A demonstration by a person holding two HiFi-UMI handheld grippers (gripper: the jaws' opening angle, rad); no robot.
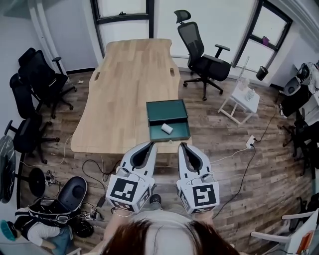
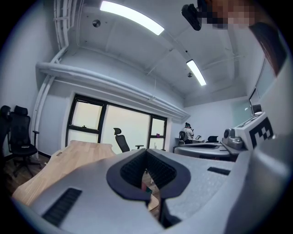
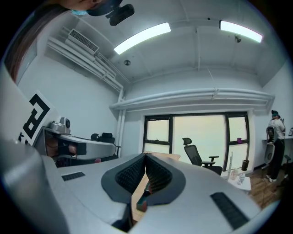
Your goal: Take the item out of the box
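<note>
Two tongs, both pressed together and empty, short of a green box.

Black-and-white square markers top each cube [image 1: 128,191]. The left tongs [image 1: 151,145] and right tongs [image 1: 182,146] taper to grey tips with dark ribbed pads [image 3: 130,176] meeting, just before the near edge of the surface [image 1: 129,84]. At that edge sits the rectangular green box [image 1: 174,110]. The item [image 1: 167,129], a small white roll, lies in its nearer half. The pale wood surface has rounded corners. Around it are brown plank floor [image 1: 249,164], black mesh office chairs [image 1: 202,57], a white side table [image 1: 240,102] and dark-framed windows [image 1: 124,10].
</note>
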